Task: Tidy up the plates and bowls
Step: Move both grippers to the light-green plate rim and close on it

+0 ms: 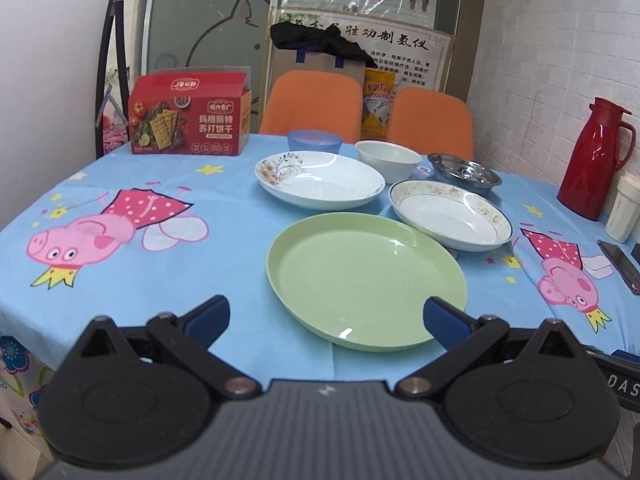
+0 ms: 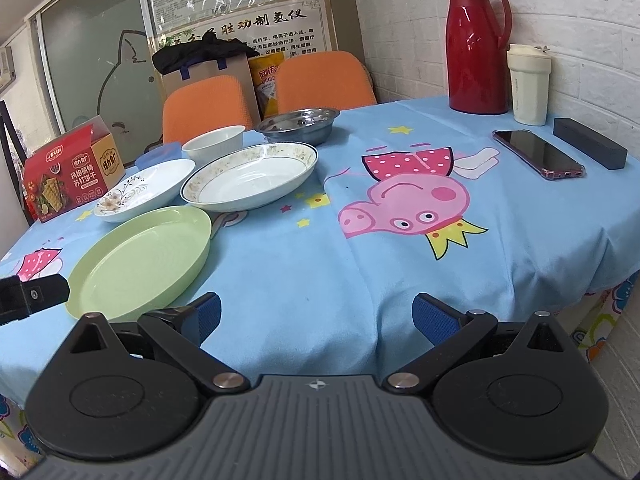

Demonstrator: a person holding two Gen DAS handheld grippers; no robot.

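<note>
The left tool (image 1: 326, 318) is hovering spread wide and empty over the near rim of the green plate (image 1: 366, 276), which is lying on the table (image 1: 224, 248) nearest the person. The right tool (image 2: 316, 316) is also gaping empty, off to the plate's right over bare cloth. Behind are sitting the floral plate (image 1: 320, 180), the rimmed plate (image 1: 450, 214), a white bowl (image 1: 388, 158), a steel bowl (image 1: 464, 170) and a blue bowl (image 1: 315, 142), all unstacked. Stacking likely wants one finger slipping under the green rim, pinching firmly, lifting level.
</note>
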